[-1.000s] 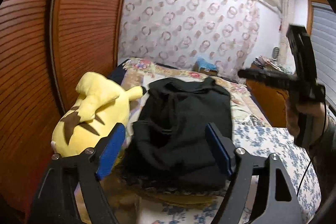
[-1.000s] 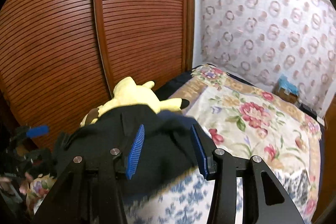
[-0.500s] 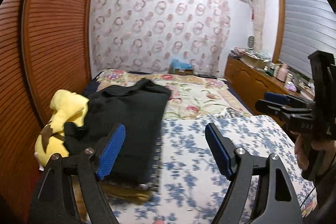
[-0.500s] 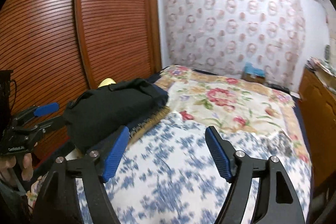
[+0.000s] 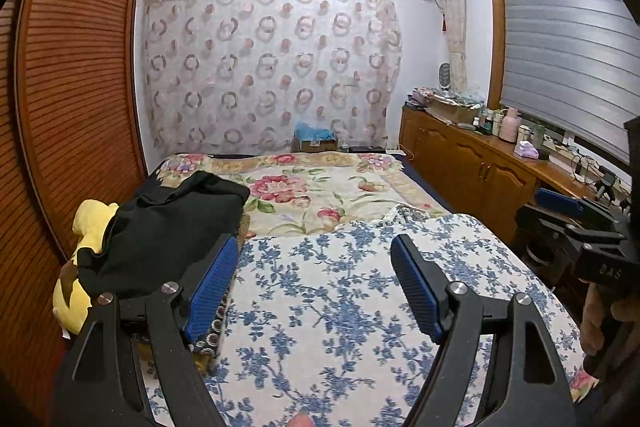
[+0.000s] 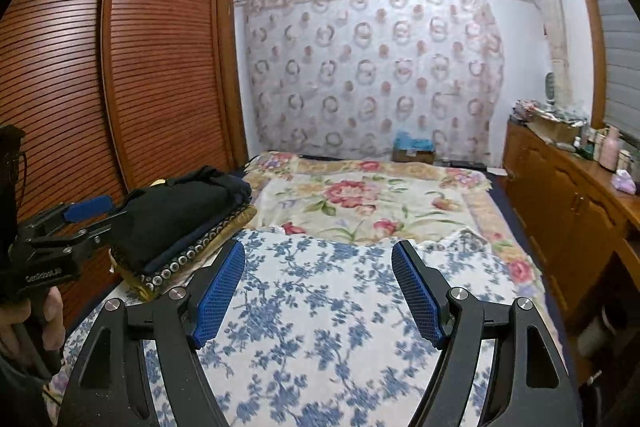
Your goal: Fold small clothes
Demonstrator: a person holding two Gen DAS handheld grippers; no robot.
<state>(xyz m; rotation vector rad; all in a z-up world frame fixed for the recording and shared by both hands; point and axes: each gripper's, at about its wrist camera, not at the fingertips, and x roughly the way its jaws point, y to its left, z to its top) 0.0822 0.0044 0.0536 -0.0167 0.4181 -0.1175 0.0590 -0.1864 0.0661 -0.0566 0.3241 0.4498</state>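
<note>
We have drawn both grippers back from the black garment [image 5: 172, 223], now at ten o'clock, left gripper [image 5: 316, 283] jaws apart and empty, right gripper [image 6: 320, 287] likewise, over the blue-flowered bedspread [image 5: 344, 307].

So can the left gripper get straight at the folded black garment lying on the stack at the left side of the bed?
Probably yes: the left gripper is open and empty, and the folded black garment lies atop the stack just beside it, nothing between.
</note>
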